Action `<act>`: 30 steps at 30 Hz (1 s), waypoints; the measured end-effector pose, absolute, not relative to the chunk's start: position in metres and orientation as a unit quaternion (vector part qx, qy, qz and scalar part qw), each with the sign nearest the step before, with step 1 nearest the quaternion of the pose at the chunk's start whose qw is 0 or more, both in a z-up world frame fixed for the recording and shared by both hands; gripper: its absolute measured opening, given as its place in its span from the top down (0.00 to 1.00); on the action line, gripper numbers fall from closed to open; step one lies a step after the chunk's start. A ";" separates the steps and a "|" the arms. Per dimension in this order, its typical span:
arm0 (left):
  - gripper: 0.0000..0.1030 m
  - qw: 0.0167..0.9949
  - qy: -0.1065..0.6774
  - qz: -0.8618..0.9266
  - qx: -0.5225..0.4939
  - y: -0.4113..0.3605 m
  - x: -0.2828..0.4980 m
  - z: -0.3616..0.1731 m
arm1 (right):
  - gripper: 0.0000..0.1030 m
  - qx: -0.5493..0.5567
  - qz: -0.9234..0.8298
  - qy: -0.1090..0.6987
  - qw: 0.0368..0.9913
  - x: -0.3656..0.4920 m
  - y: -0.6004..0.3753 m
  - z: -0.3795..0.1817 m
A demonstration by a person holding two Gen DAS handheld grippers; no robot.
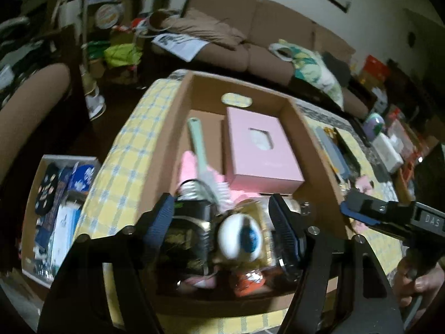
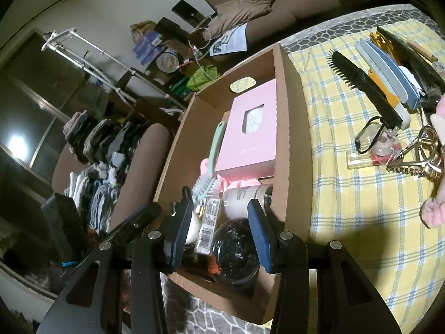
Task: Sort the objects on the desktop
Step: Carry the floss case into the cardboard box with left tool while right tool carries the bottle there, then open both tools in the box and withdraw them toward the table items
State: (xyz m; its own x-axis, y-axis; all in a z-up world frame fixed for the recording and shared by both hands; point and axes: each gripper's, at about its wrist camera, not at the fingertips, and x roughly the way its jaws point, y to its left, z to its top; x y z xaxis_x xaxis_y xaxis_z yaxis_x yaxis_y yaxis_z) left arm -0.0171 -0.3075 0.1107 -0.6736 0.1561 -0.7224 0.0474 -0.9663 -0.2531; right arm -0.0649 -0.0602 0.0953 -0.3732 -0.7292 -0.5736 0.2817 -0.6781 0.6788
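The left tongs hang over the near end of the open brown cardboard box, jaws apart, with a blurred white ball painted as a blue eye in the gap; neither pad seems to press on it, so it looks released or dropping rather than held. The right tongs hover over the same end of the box with their jaws apart and nothing between them, a dark glittery globe lying below. Farther into the box lie a white squat bottle, a mint-green long-handled bottle brush over something pink, and a flat pink carton with a small window at the far end. Judging by this, the sorting is well along but not finished: on the yellow checked cloth of the surface beside the box there remain a black bristle hairbrush, a stack of long nail files, a small clear bottle, a gold claw hair clip and a pink fluffy item at the edge.
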 end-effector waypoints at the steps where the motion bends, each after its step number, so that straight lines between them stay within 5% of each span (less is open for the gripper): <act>1: 0.51 0.039 -0.122 0.906 -0.404 -0.303 -0.020 0.110 | 0.57 0.461 -0.791 -0.243 0.321 -0.065 -0.061 0.095; 8: 0.50 0.041 -0.114 0.905 -0.407 -0.291 -0.020 0.112 | 0.57 0.461 -0.790 -0.242 0.324 -0.063 -0.062 0.099; 12: 0.25 0.050 -0.113 0.917 -0.379 -0.280 -0.011 0.128 | 0.56 0.449 -0.799 -0.253 0.312 -0.067 -0.045 0.105; 16: 0.13 0.077 -0.104 0.922 -0.364 -0.252 -0.009 0.140 | 0.24 0.432 -0.816 -0.259 0.283 -0.070 -0.014 0.109; 18: 0.09 0.094 -0.096 0.923 -0.360 -0.233 -0.009 0.145 | 0.17 0.423 -0.825 -0.265 0.264 -0.072 0.005 0.111; 30: 0.09 0.199 -0.033 0.902 -0.382 -0.095 -0.018 0.139 | 0.16 0.374 -0.862 -0.321 0.120 -0.081 0.168 0.112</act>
